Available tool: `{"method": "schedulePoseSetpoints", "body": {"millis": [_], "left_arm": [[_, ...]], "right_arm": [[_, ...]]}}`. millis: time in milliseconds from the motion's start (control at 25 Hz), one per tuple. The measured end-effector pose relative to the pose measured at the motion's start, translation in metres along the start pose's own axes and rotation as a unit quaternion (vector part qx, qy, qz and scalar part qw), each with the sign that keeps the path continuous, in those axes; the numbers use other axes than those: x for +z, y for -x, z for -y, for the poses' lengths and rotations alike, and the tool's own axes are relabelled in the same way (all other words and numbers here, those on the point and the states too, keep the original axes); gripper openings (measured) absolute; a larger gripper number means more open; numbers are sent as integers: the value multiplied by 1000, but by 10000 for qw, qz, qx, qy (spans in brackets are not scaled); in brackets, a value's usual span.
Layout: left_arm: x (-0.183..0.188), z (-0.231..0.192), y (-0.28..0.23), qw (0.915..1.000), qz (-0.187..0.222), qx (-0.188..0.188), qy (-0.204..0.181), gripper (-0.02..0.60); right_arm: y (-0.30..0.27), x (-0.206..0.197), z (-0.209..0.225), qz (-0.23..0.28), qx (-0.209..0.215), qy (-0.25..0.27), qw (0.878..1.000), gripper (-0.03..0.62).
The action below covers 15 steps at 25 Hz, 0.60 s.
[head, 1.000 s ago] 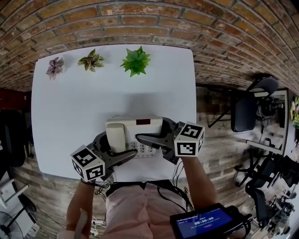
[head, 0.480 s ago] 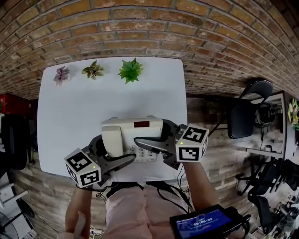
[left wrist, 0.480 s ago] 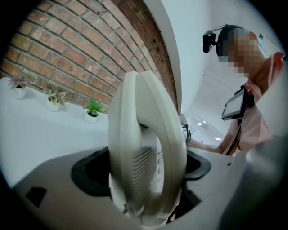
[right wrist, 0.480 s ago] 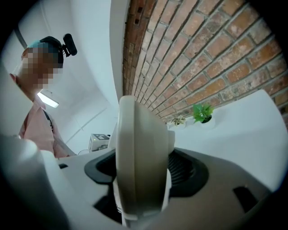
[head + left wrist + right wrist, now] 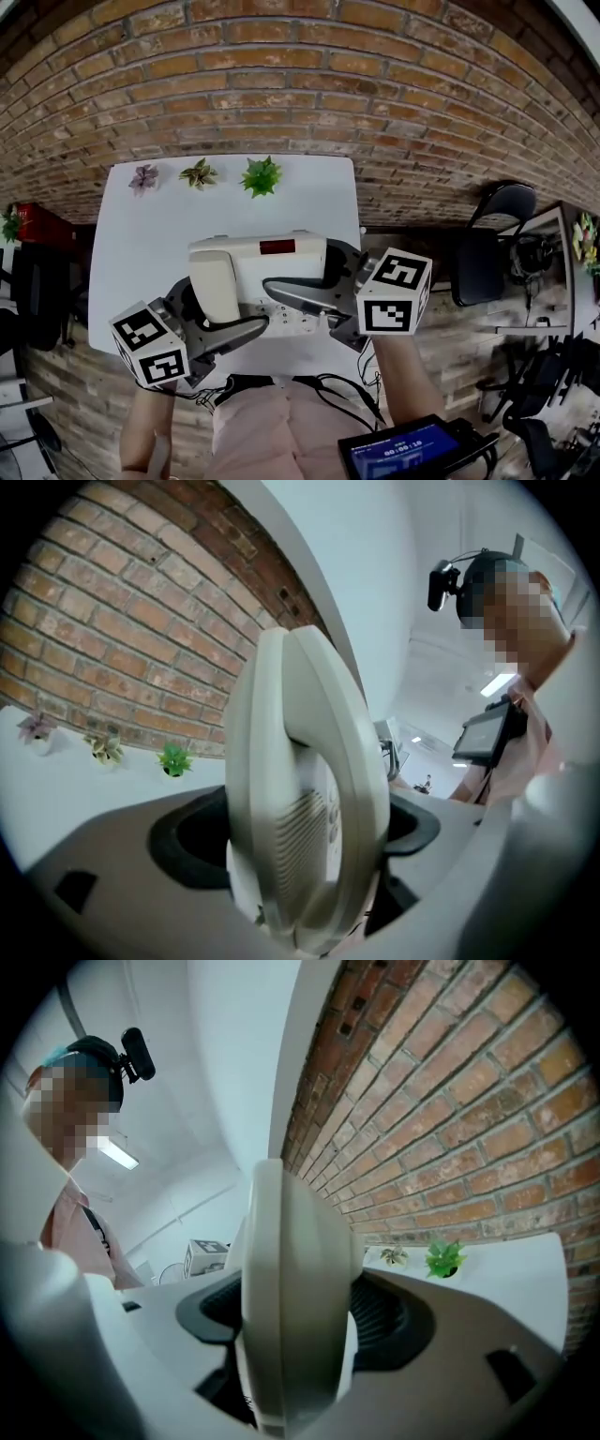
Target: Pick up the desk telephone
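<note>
The beige desk telephone, handset resting on its left side, hangs in the air above the white table. My left gripper clamps its left end and my right gripper clamps its right end, one jaw over the top and one beneath. In the left gripper view the telephone fills the space between the grey jaws, and my left gripper is shut on it. In the right gripper view the telephone is seen edge-on, with my right gripper shut on it.
Three small potted plants stand along the table's far edge by the brick wall. A black chair stands to the right. A screen device hangs at the person's waist.
Both grippers have risen together with the telephone held between them. The table and plants now look smaller and farther below.
</note>
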State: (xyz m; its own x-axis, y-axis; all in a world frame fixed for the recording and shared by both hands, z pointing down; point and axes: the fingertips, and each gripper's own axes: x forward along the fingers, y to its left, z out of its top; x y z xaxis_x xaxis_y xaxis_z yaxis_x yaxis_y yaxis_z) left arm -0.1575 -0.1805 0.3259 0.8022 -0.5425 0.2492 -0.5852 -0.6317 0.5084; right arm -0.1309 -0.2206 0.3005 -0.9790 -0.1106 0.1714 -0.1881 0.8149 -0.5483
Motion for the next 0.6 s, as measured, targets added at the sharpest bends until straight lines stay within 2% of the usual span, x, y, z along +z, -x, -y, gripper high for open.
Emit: {"method": "schedulePoseSetpoints", "body": {"millis": [320,600], "left_arm": [[44,33,15,9992,238,68,-308,456],[57,52,22,9986,294,60,-436,456]], "right_arm": [[14,44,-36,163,115,298,9994,322],[22,59,-57,223,118,515,9984,321]]}}
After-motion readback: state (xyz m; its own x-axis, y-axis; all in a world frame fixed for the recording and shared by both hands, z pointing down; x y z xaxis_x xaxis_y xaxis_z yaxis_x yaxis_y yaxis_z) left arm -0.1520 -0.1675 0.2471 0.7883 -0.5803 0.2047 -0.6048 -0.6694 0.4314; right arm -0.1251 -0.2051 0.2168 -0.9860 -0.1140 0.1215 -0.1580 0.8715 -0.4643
